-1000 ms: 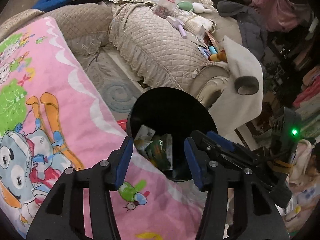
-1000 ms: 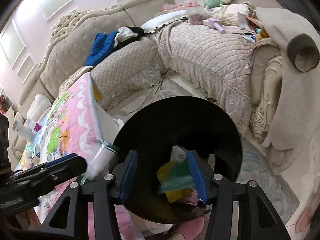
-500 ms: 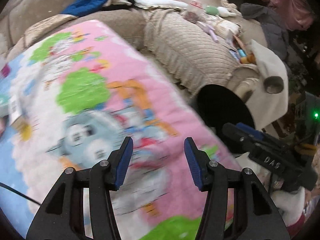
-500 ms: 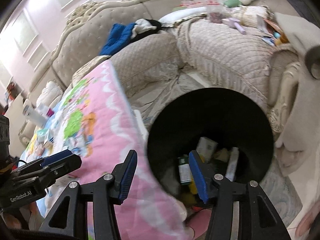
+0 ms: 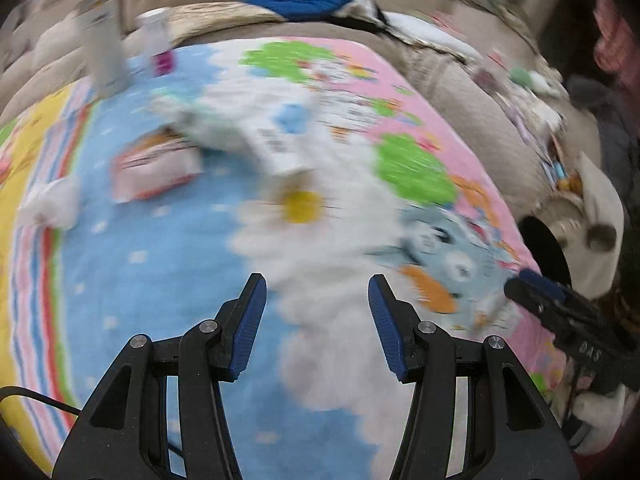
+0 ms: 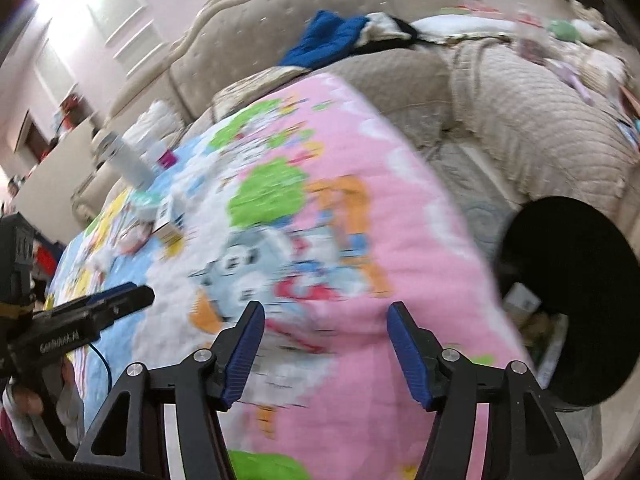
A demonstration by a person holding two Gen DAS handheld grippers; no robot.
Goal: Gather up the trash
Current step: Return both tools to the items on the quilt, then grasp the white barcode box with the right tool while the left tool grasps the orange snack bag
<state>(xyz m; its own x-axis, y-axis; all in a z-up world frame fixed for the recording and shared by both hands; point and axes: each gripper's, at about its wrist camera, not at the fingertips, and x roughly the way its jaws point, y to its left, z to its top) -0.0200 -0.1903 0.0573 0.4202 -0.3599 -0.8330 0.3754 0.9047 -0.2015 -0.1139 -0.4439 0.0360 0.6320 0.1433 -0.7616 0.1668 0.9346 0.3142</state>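
Currently both grippers hang over the pink-and-blue cartoon-print blanket point(image 5: 168, 272), both frames motion-blurred. Left gripper point(image 5: 316, 320): jaws apart, nothing between them. Right gripper point(image 6: 326, 350): jaws have just been opening, nothing between them. Trash sits at the blanket's far end: a white printed carton point(image 5: 276, 148), a pink-and-white packet point(image 5: 156, 168), a crumpled white tissue point(image 5: 52, 204); carton text too blurred to read. Round black trash bin point(image 6: 592, 264) stands beside the blanket's edge, wrappers inside. Right gripper body reads "DAS"; the left's lettering isn't legible.

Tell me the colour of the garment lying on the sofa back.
Bright blue. The crumpled blue garment shows best in the right wrist view, draped on the beige tufted sofa.
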